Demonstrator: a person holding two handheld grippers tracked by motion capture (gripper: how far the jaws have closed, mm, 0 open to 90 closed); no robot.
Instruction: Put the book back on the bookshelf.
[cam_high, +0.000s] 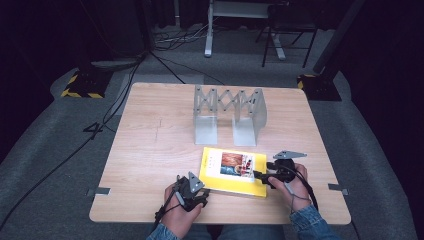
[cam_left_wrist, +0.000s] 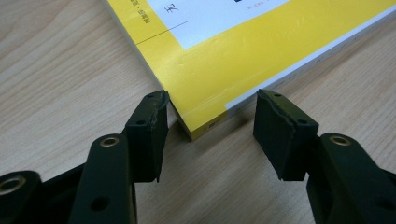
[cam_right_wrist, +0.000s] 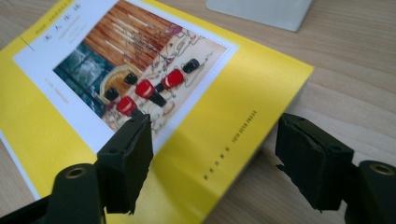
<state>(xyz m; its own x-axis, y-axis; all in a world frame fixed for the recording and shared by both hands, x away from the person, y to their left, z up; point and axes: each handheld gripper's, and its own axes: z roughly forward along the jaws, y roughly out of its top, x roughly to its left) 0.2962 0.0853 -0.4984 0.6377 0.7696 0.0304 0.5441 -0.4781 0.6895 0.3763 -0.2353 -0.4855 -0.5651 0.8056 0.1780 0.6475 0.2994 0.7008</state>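
Flat on the near part of the worktop (cam_high: 150, 150) lies the yellow book (cam_high: 233, 171), its near corner between the left gripper's (cam_left_wrist: 211, 114) parted jaws, its right edge between the right gripper's (cam_right_wrist: 212, 140) open jaws, neither gripping.

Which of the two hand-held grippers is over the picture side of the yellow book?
The right hand-held gripper, at the book's right edge: one jaw hangs over the cover, the other beside it. The left hand-held gripper sits at the book's near left corner, jaws apart around it.
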